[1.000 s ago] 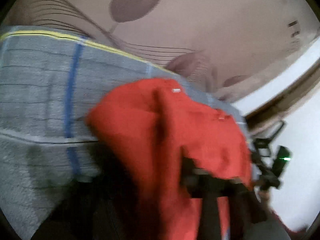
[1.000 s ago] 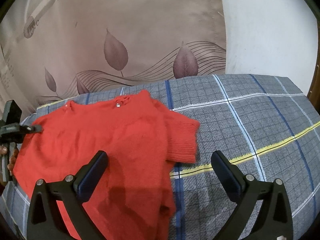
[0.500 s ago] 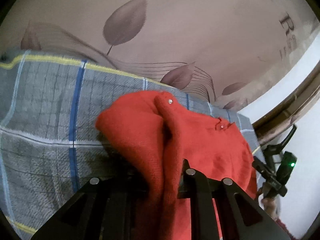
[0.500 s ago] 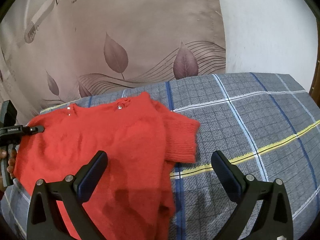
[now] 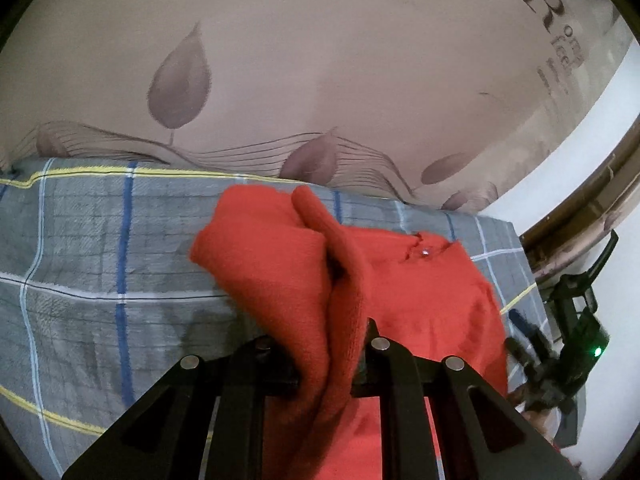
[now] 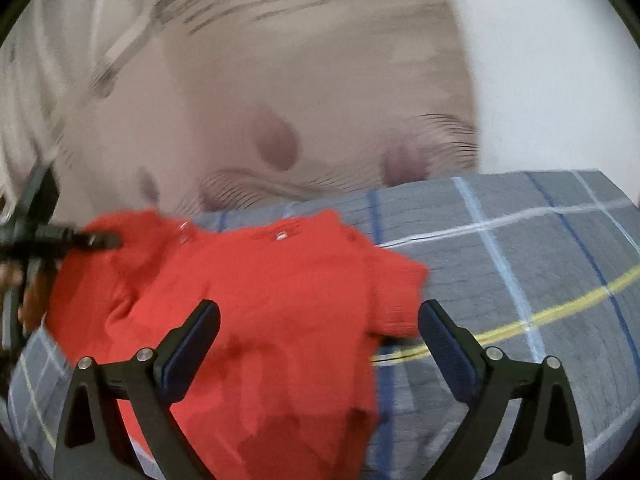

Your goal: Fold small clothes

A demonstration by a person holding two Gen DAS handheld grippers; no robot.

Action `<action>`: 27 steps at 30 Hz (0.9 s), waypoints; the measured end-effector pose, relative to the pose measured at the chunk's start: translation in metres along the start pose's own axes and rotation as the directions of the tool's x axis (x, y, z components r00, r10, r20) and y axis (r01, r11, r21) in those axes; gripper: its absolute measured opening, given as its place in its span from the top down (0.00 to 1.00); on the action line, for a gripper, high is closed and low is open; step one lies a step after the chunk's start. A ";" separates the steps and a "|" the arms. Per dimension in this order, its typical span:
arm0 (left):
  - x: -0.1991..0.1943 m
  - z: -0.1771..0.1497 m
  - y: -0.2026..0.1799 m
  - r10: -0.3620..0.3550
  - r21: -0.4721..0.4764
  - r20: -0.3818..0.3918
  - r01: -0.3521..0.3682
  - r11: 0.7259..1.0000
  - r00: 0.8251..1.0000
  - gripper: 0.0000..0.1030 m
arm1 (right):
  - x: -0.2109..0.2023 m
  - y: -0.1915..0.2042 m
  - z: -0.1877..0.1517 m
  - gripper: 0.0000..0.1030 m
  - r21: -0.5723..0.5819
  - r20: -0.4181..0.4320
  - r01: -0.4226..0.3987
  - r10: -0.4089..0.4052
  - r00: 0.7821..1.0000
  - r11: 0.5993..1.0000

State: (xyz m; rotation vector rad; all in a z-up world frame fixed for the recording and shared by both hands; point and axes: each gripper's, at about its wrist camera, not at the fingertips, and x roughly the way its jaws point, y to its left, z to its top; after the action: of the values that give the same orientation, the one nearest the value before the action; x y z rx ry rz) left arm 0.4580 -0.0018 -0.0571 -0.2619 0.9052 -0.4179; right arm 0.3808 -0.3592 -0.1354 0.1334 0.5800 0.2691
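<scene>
A small red knit sweater (image 6: 256,304) lies on a grey plaid bedcover (image 6: 520,264). My left gripper (image 5: 332,360) is shut on the sweater's left sleeve and shoulder (image 5: 280,280), lifting that part into a fold above the bed. It shows in the right wrist view (image 6: 96,240) at the sweater's far left edge. My right gripper (image 6: 316,344) is open and empty, hovering over the sweater's lower middle, its right finger near the other sleeve (image 6: 400,292). It shows in the left wrist view (image 5: 560,344) at the far right.
A beige headboard cloth with leaf prints (image 5: 320,80) stands behind the bed. A white wall (image 6: 560,60) and a brown wooden frame (image 5: 580,208) lie to the right. Bare plaid cover extends left (image 5: 80,260) and right of the sweater.
My left gripper has raised the held sleeve and carried it toward the sweater's middle. My right gripper has moved a little forward and tilted up; its view is blurred.
</scene>
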 end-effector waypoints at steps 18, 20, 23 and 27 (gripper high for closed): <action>0.050 -0.008 -0.148 -0.069 -0.014 -0.104 0.068 0.998 0.992 0.86 | 0.021 0.011 -0.002 0.19 -0.006 -0.119 -0.038 0.037 0.992 0.999; 0.062 -0.009 -0.157 -0.084 -0.045 -0.112 0.079 0.996 0.990 0.85 | 0.022 0.008 -0.001 0.19 0.007 -0.116 -0.044 0.045 0.992 0.999; 0.080 -0.012 -0.167 -0.140 -0.109 -0.127 0.126 0.986 0.982 0.86 | 0.020 0.006 -0.001 0.19 0.024 -0.110 -0.053 0.056 0.992 0.998; 0.095 -0.017 -0.178 -0.443 -0.276 -0.144 0.394 0.876 0.885 0.86 | 0.018 0.003 -0.001 0.19 0.041 -0.107 -0.066 0.070 0.992 0.997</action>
State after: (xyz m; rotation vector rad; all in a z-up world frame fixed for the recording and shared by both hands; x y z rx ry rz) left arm 0.4532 -0.2037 -0.0646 -0.6573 1.1041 -0.7522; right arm 0.3937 -0.3513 -0.1450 0.1756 0.6897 0.3333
